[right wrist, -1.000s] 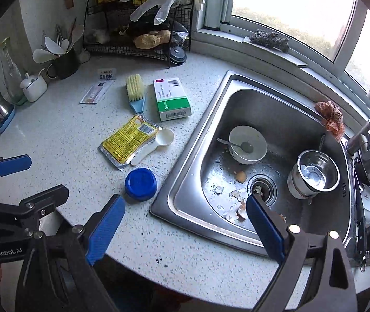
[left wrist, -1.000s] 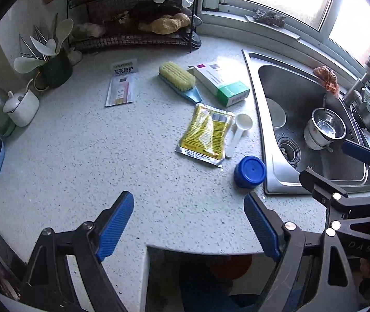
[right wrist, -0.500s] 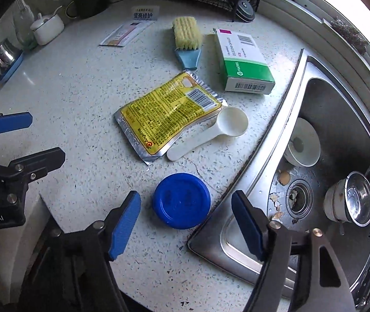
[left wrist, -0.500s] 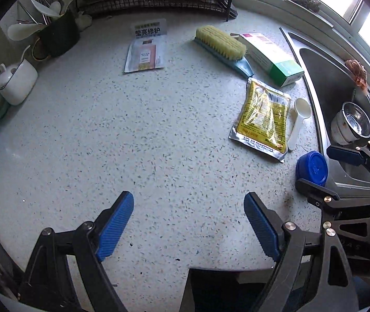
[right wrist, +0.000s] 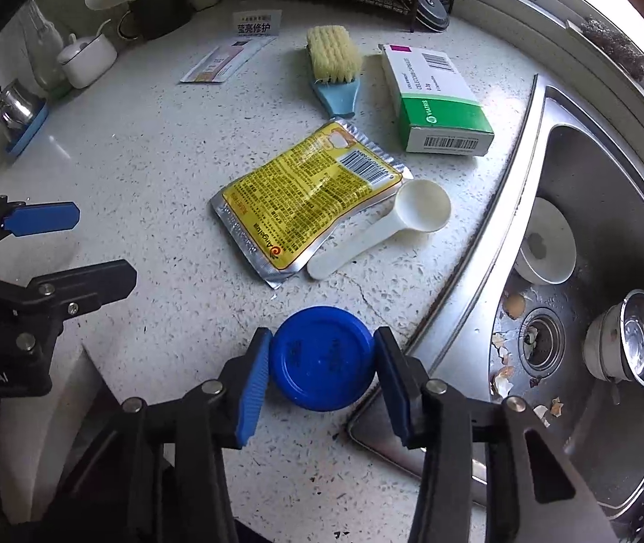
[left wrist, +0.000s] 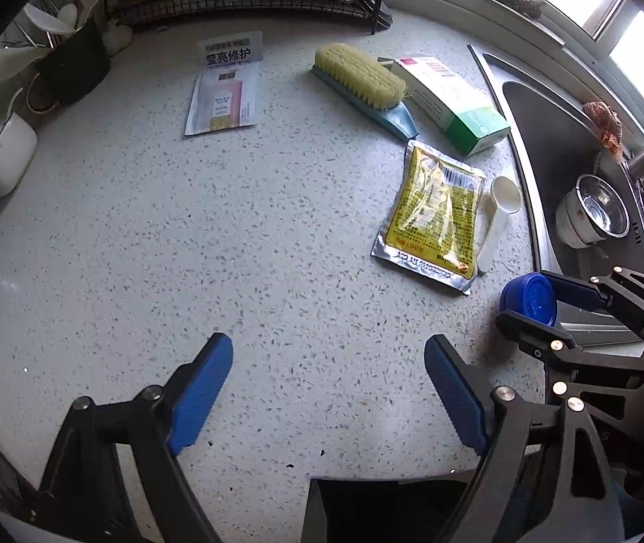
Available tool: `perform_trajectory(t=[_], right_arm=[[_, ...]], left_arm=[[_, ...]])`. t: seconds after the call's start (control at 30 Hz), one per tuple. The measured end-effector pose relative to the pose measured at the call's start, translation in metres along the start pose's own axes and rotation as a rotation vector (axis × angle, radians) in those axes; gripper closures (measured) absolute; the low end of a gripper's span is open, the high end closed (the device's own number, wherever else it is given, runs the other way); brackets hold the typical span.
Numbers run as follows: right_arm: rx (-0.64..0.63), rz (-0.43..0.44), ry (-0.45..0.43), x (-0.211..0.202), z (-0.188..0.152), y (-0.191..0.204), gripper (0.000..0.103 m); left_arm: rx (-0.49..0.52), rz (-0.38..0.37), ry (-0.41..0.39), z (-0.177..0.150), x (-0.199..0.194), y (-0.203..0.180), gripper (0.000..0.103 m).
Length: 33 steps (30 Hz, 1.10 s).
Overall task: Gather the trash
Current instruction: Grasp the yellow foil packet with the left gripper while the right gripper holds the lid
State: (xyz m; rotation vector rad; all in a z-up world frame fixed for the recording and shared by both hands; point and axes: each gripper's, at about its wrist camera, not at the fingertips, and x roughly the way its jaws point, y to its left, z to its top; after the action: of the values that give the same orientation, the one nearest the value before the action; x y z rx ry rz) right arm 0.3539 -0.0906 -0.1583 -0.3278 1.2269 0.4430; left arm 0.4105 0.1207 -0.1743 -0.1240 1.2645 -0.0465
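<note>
A round blue lid [right wrist: 322,357] lies on the speckled counter [right wrist: 150,158] near the sink's corner. My right gripper [right wrist: 322,339] points down over it, its jaws closing, and both blue pads [right wrist: 254,375] touch the lid's sides. The left wrist view shows the same grip on the blue lid [left wrist: 527,301] from the side. My left gripper [left wrist: 326,348] hangs open over bare counter to the left, nothing between its fingers. A yellow foil packet [right wrist: 308,199], a green and white box [right wrist: 439,104] and a flat sachet [left wrist: 224,90] lie further back.
A white scoop [right wrist: 390,226] rests against the packet and a yellow scrub brush [right wrist: 333,63] lies behind it. The steel sink [right wrist: 602,172] at right holds a bowl, a steel cup and eggshell bits [right wrist: 507,348]. A wire rack, utensil cup and white pot line the back.
Both grippers dropped closer to the counter. The right gripper came down around the blue lid and its jaws narrowed until the pads met the lid's sides. The left stayed open.
</note>
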Motion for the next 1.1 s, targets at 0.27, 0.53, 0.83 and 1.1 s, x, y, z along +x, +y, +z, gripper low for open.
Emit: perform_trajectory(t=[0.27,0.53,0.83,1.1], right_arm=[[0.142,-0.032,-0.062,-0.017,0.010,-0.030,0.060],[0.271,-0.063,-0.053,-0.011,0.011,-0.061,0.060],[0.355,-0.067,-0.037,-0.006,0.008,-0.073,0.060],[0.375,-0.054,-0.040,-0.002,0.007,-0.077,0.060]], left_arm=[[0.108,-0.102,0.024,0.046,0.012,-0.031,0.018],[0.247,-0.119,0.082,0.077,0.045,-0.065,0.018],[0.320,-0.035,0.129,0.095,0.071,-0.081,0.018],[0.367,-0.015,0.119,0.095,0.076,-0.092,0.018]])
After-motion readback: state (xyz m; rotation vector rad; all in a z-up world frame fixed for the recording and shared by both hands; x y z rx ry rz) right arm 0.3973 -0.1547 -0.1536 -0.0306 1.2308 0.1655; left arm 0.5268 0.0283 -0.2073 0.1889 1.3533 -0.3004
